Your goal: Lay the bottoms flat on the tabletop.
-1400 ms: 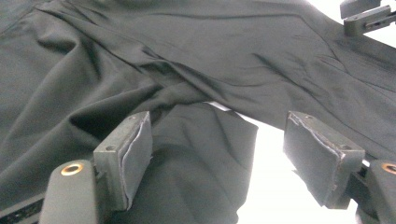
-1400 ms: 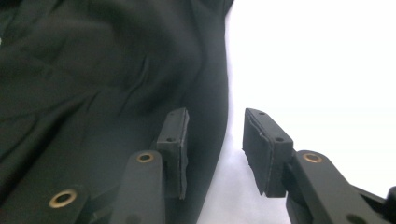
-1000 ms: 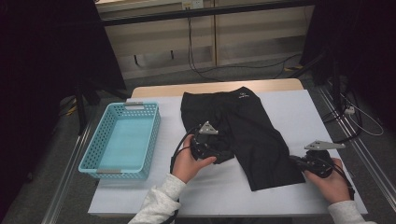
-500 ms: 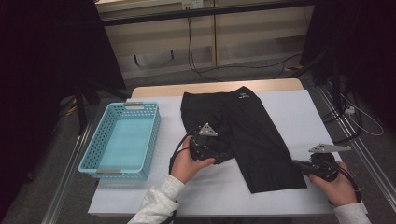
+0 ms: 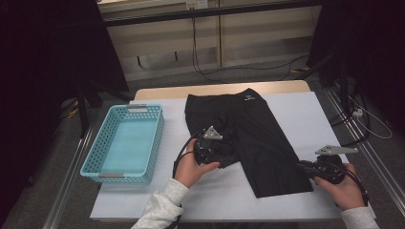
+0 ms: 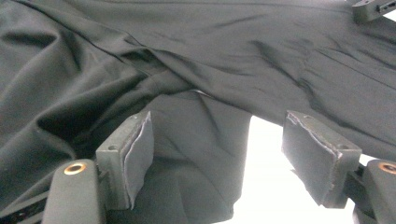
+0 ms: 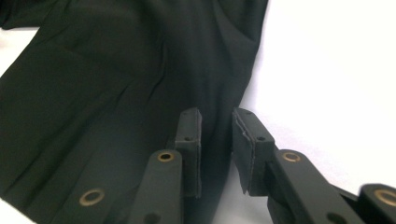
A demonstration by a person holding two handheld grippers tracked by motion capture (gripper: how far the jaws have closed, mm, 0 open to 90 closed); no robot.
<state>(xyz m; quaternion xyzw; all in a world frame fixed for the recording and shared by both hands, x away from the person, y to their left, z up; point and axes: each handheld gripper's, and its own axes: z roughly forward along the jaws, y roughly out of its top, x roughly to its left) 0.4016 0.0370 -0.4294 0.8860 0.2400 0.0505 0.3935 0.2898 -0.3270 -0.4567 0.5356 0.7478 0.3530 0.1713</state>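
Black shorts (image 5: 248,129) lie flat on the white table (image 5: 305,114), waistband at the far side. My left gripper (image 5: 224,155) rests on the bunched left leg, its jaws wide apart in the left gripper view (image 6: 217,158), with folded cloth (image 6: 210,56) lying between them untouched by the pads (image 6: 140,154). My right gripper (image 5: 302,166) sits at the outer edge of the right leg near the hem. Its jaws have just been opening and stand a narrow gap apart (image 7: 217,149). The cloth's edge (image 7: 93,84) runs into that gap and the pads do not press on it.
A light blue plastic basket (image 5: 155,138) stands on the table's left side. Bare white tabletop stretches right of the shorts and along the near edge. Dark stands and cables surround the table on the floor.
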